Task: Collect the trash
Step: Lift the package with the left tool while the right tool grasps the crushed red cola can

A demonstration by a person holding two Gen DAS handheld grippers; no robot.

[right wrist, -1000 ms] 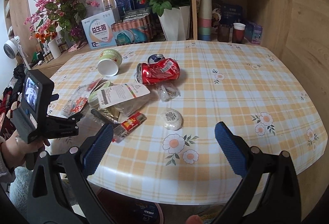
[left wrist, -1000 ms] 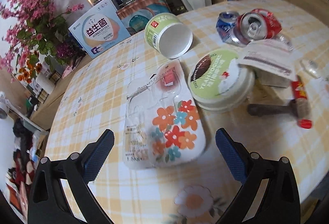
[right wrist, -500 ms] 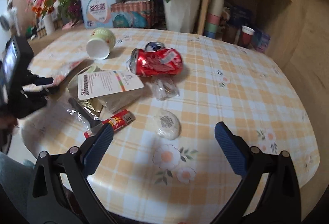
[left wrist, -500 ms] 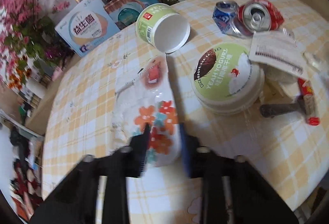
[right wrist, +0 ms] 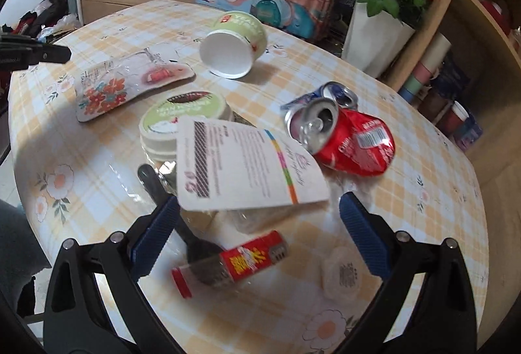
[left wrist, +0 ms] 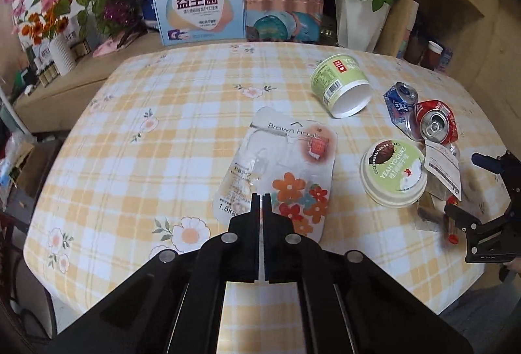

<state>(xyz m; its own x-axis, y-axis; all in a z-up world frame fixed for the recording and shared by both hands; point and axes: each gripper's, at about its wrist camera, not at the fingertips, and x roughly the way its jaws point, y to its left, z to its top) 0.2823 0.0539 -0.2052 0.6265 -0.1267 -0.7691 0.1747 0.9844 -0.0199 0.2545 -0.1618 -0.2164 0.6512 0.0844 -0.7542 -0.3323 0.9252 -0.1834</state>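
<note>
On the table (left wrist: pixel 136 132), covered in a yellow checked cloth with flowers, the trash lies spread from the middle to the right side. The left tool (left wrist: pixel 260 196) has its two fingers pressed almost together, with only a thin slit between them, and its tips sit over the near edge of the flat flowered hook package (left wrist: pixel 286 165). Whether the package edge is pinched between them cannot be told from the left wrist view; in the right wrist view the package (right wrist: pixel 130 84) lies flat on the cloth.

The right tool (right wrist: pixel 257 230) is spread wide, its blue pads well apart. Between them lie a clear wrapper with a white printed card (right wrist: pixel 241 165) on top and, nearer the camera, a small red tube (right wrist: pixel 234 259) with a red cap. The left pad (right wrist: pixel 156 233) is beside a black handle-like piece under the card; contact cannot be judged. It holds nothing.

Beyond the card sit a green-lidded yogurt tub (right wrist: pixel 182 116), a crushed red can (right wrist: pixel 345 139) with a crushed blue can (right wrist: pixel 329 93) just behind it, and a green paper cup (right wrist: pixel 234 45) tipped on its side. A small white round packet (right wrist: pixel 342 276) lies near the right pad.
</note>
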